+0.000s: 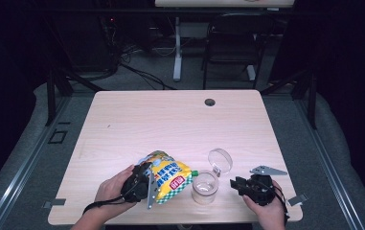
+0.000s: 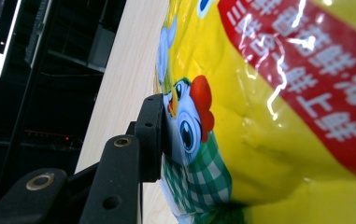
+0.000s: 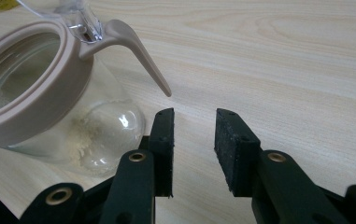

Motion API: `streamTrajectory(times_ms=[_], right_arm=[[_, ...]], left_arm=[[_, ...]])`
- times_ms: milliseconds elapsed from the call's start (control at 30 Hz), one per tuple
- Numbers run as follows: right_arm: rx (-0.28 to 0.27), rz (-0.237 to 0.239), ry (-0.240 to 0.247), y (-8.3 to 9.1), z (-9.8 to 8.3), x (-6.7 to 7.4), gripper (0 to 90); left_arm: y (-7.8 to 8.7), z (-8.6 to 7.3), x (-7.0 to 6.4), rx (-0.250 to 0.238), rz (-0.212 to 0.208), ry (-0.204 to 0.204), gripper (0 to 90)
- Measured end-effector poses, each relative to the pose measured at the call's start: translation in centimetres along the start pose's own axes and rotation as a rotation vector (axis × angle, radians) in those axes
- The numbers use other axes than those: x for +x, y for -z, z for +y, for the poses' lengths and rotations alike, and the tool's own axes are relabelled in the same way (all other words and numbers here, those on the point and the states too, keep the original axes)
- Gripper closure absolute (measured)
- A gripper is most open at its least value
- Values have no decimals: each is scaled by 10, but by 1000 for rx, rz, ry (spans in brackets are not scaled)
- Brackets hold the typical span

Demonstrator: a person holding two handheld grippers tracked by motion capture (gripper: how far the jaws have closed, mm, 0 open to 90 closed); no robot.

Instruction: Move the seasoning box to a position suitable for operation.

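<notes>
Working from the near edge of the tabletop [image 1: 122,120], I have the left gripper [image 1: 144,184] clamped on a yellow snack bag [image 1: 170,176], which lies just left of the glass jar [image 1: 205,187]. In the left gripper view one black jaw presses flat against the printed film of the bag [image 2: 269,116], so I count that as a firm hold with the jaws partly closed around the pack. The right gripper [image 1: 237,184] sits just right of the jar, and its jaws stand partly apart with nothing between them; in the right gripper view the fingertips [image 3: 164,126] stop just short of the jar [image 3: 49,102] without touching it. The jar stands upright with its hinged lid [image 1: 220,160] swung open behind it, and only a thin dusting of crumbs or powder shows at the bottom. My judgement: opening the jar is done and the bag is in hand, but filling has barely started. Tipping the bag over the jar's mouth, and likely steadying the jar, is left. Farther off, a round cable hole [image 1: 210,102] sits well beyond the jar.
</notes>
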State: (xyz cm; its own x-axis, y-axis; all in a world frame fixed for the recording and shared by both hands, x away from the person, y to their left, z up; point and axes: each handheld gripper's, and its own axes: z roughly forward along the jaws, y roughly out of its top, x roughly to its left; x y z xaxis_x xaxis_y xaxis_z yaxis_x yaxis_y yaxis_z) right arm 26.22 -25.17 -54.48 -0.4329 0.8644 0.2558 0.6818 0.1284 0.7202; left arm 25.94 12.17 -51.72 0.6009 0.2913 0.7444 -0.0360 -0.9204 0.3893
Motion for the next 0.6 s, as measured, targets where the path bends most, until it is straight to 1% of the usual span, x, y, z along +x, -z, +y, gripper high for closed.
streamTrajectory(times_ms=[33, 100, 200, 267, 400, 467, 500, 533, 567, 600], right_arm=[[3, 2, 2, 0, 0, 0, 686], [-1, 1, 0, 0, 0, 0, 686], [-3, 1, -1, 1, 0, 1, 685], [-6, 5, 0, 2, 0, 2, 691], [-1, 21, -12, 3, 1, 4, 697], [0, 21, -3, 5, 2, 6, 696], [-1, 18, 10, 6, 2, 9, 694], [-1, 18, 10, 6, 2, 9, 694], [5, 7, 25, 7, 3, 11, 694], [6, 6, 31, 8, 3, 13, 694]], left_arm=[[0, 0, 0, 5, 6, -12, 629], [0, 1, 0, 6, 10, -20, 629], [0, 1, 0, 7, 13, -21, 629], [0, 2, 0, 9, 20, -31, 629], [0, 4, 0, 3, 27, -33, 629], [0, 5, -1, 3, 29, -44, 629], [0, 6, -1, 3, 33, -51, 629], [0, 6, -1, 3, 33, -51, 629], [-1, 7, -2, -2, 30, -60, 629], [-1, 7, -3, -3, 30, -65, 629]])
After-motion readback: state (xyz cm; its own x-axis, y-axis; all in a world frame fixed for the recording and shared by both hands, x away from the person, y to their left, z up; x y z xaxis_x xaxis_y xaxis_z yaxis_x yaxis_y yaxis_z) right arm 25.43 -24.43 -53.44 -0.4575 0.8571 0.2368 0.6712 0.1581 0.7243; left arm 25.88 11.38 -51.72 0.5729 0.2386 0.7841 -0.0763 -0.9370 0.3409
